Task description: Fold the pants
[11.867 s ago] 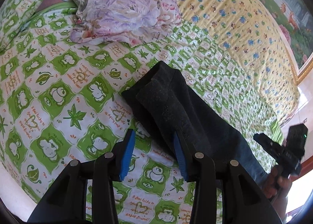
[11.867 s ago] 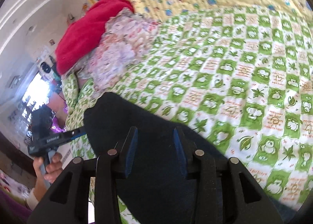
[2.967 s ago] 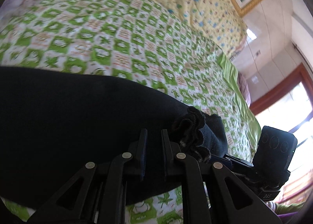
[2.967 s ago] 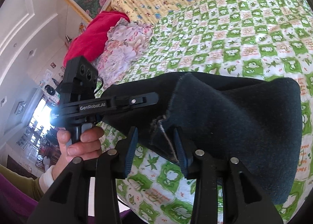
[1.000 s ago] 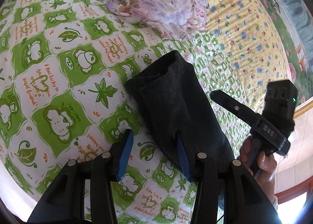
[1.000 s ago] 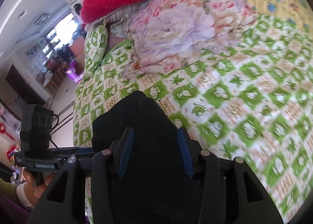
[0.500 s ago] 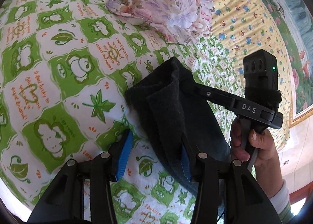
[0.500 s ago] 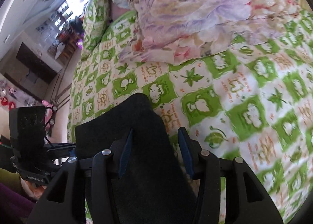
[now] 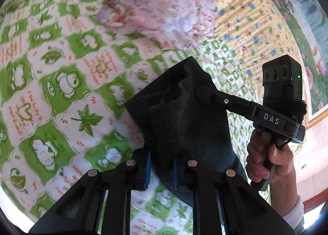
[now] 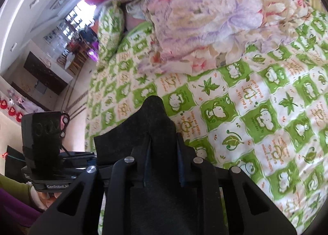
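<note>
Both blue-padded jaws closed in since half a second ago: left hand-held gripper [image 9: 160,168] and right hand-held gripper [image 10: 163,161] now pinch the dark pants [image 9: 184,120] on the bed [image 9: 61,83]. Near end's cut off; long axis runs toward the floral pillow [image 9: 164,5].

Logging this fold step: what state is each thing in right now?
Dark fleece pants: folded into a narrow bundle, far end gripped and bunched.
Left gripper: shut on pants.
Right gripper: shut on pants.
Green checked bedsheet: spread flat.
Floral quilt: crumpled in a heap.
</note>
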A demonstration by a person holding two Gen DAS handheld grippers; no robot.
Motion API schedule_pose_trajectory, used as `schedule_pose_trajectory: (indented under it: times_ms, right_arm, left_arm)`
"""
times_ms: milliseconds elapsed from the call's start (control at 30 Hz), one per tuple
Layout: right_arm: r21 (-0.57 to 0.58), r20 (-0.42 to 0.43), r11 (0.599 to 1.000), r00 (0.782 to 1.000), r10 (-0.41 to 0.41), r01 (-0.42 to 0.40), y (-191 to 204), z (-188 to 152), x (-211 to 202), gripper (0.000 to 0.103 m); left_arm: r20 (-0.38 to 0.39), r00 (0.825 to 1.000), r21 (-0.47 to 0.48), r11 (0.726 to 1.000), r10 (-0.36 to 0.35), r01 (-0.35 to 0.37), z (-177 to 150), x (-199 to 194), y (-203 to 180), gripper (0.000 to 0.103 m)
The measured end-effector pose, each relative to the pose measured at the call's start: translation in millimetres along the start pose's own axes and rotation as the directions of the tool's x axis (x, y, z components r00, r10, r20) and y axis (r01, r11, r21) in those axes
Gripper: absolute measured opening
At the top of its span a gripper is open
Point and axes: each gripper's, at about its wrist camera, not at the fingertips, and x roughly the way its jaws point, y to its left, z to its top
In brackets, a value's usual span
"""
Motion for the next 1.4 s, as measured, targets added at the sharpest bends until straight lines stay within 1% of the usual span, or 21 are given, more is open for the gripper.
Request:
schedule_pose_trajectory:
  times_ms: [133, 300, 367, 500, 667, 767, 900, 1000, 1133, 1233, 1400]
  right_arm:
    - [0.009, 0.070, 0.999, 0.997, 0.034, -0.035, 4.4, -6.0, -29.8, 0.023]
    - [0.014, 0.177, 0.998, 0.983, 0.057, -0.060, 11.1, -24.8, -78.2, 0.022]
    - [0.017, 0.223, 0.998, 0.973, 0.062, -0.067, 13.6, -36.8, -99.5, 0.022]
    - [0.026, 0.302, 0.997, 0.951, 0.062, -0.074, 12.8, -63.4, -140.2, 0.022]
    - [0.040, 0.386, 0.996, 0.921, 0.055, -0.076, 8.1, -103.5, -178.1, 0.022]
    - [0.061, 0.424, 0.995, 0.905, 0.046, -0.079, 2.9, -126.6, -194.4, 0.021]
    - [0.091, 0.469, 0.992, 0.883, 0.034, -0.086, -5.7, -155.4, -211.1, 0.021]
    - [0.119, 0.495, 0.989, 0.868, 0.019, -0.090, -13.6, -176.6, -219.6, 0.021]
    - [0.161, 0.519, 0.982, 0.855, 0.001, -0.098, -23.6, -203.8, -227.3, 0.021]
    - [0.190, 0.532, 0.977, 0.846, -0.016, -0.101, -29.9, -222.2, -230.4, 0.021]
    - [0.229, 0.558, 0.967, 0.829, -0.036, -0.112, -39.5, -248.6, -234.5, 0.021]
  left_arm:
    - [0.024, 0.999, 0.047, 0.999, -0.024, 0.023, 0.5, -17.5, -22.6, 0.015]
    - [0.051, 0.998, 0.142, 0.989, -0.039, 0.031, -3.7, -37.8, -61.8, 0.014]
    - [0.054, 0.997, 0.193, 0.981, -0.046, 0.035, -7.9, -44.0, -80.9, 0.014]
    - [0.053, 0.994, 0.274, 0.959, -0.095, 0.077, -18.8, -53.8, -117.2, 0.014]
    - [0.031, 0.992, 0.377, 0.920, -0.125, 0.105, -41.2, -57.7, -157.2, 0.014]
    - [-0.003, 0.989, 0.424, 0.895, -0.150, 0.137, -57.8, -57.6, -176.9, 0.014]
    - [-0.043, 0.986, 0.471, 0.867, -0.163, 0.164, -77.0, -51.7, -198.5, 0.014]
    - [-0.064, 0.985, 0.505, 0.846, -0.159, 0.170, -93.2, -45.8, -212.5, 0.014]
    - [-0.091, 0.986, 0.550, 0.818, -0.141, 0.168, -114.0, -32.6, -227.8, 0.014]
    - [-0.127, 0.983, 0.563, 0.806, -0.132, 0.181, -126.1, -21.5, -236.2, 0.014]
    - [-0.162, 0.979, 0.586, 0.786, -0.121, 0.194, -139.4, -13.2, -246.1, 0.014]
